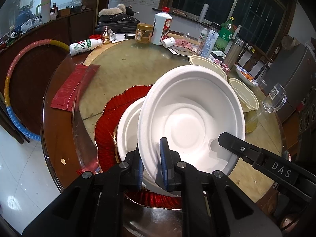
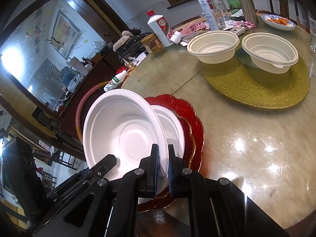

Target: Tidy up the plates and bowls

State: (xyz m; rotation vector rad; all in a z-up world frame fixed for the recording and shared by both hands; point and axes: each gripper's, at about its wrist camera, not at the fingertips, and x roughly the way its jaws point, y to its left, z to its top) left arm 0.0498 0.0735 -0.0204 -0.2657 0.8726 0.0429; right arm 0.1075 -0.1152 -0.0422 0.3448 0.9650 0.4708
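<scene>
A white paper bowl is held tilted above a second white bowl that sits on a red scalloped plate. My left gripper is shut on the tilted bowl's near rim. My right gripper is shut on the rim of the same bowl, and its finger shows in the left wrist view. The lower bowl and the red plate show behind it. Two cream ribbed bowls stand further back, the right one on a gold glitter mat.
The round glass-topped table carries bottles, a peanut butter jar, a white liquor bottle, a dish of food, a glass mug and a red packet. A hula hoop leans at the left.
</scene>
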